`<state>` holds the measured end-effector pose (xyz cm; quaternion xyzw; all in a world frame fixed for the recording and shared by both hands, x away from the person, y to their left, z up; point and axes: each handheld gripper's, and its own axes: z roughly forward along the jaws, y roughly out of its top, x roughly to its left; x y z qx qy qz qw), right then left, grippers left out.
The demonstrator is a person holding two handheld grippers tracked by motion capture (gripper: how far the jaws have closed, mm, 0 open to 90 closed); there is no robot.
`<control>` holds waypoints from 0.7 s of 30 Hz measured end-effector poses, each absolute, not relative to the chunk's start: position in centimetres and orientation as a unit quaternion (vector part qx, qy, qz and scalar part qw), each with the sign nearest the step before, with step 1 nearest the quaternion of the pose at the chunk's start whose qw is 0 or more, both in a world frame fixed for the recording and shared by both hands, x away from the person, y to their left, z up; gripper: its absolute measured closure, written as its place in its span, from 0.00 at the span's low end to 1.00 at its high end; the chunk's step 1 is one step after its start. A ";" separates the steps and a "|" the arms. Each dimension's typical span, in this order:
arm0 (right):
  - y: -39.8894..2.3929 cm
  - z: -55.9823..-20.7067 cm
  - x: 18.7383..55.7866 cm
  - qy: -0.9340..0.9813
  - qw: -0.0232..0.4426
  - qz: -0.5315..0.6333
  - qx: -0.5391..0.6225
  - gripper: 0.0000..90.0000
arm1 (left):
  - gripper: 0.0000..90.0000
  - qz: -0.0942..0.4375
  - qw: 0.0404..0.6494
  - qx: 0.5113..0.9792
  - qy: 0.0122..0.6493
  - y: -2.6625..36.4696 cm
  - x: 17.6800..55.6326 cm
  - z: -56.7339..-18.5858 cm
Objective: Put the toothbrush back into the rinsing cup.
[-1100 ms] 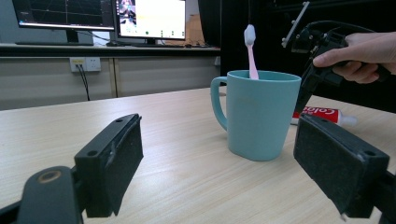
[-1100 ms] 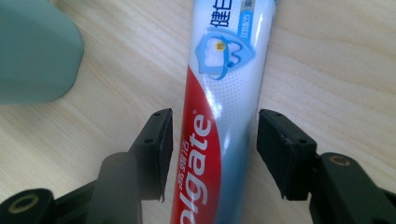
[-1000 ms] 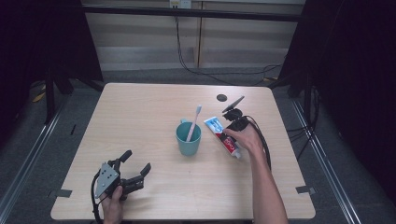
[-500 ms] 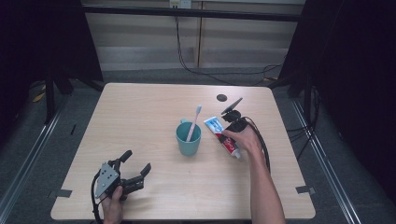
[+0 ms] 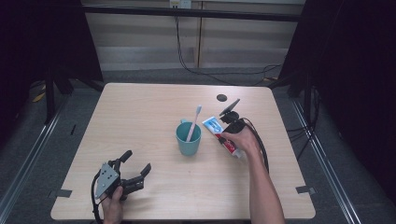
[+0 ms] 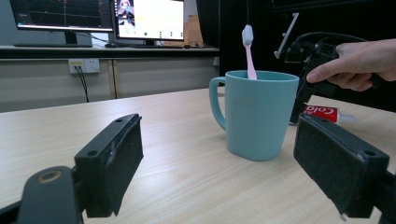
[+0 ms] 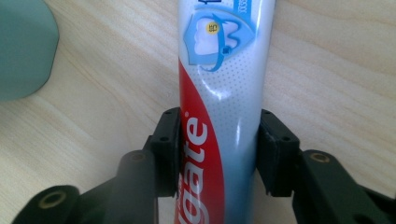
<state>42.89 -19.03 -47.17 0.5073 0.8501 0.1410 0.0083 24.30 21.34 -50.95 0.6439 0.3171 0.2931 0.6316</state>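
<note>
A red, white and blue toothpaste tube (image 5: 212, 125) (image 7: 219, 84) lies flat on the table, right of a teal mug (image 5: 188, 140) (image 6: 254, 116). A pink toothbrush (image 5: 194, 122) (image 6: 249, 51) stands in the mug, head up. My right gripper (image 5: 227, 135) (image 7: 219, 140) points down over the tube. Its jaws have just been closing, and both pads now press on the tube's sides. My left gripper (image 5: 137, 161) (image 6: 217, 154) rests near the table's front left, open and holding nothing, aimed at the mug. The tube's cap end (image 6: 324, 112) peeks out behind the mug.
The wooden table (image 5: 140, 107) has a small black round disc (image 5: 222, 97) near its back right. Cables trail from both grippers. Dark curtains and a cable-strewn floor surround the table. Monitors stand beyond it in the left gripper view.
</note>
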 end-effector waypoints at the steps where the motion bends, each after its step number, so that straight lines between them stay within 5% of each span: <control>1: -19.0 -47.0 42.8 0.848 0.010 0.141 0.510 0.71 | 0.17 0.293 0.632 0.644 0.317 21.3 24.3 -51.0; 21: -20.0 -46.7 42.0 0.832 -0.007 0.170 0.528 0.81 | 0.17 0.293 0.632 0.643 0.318 21.4 24.3 -51.0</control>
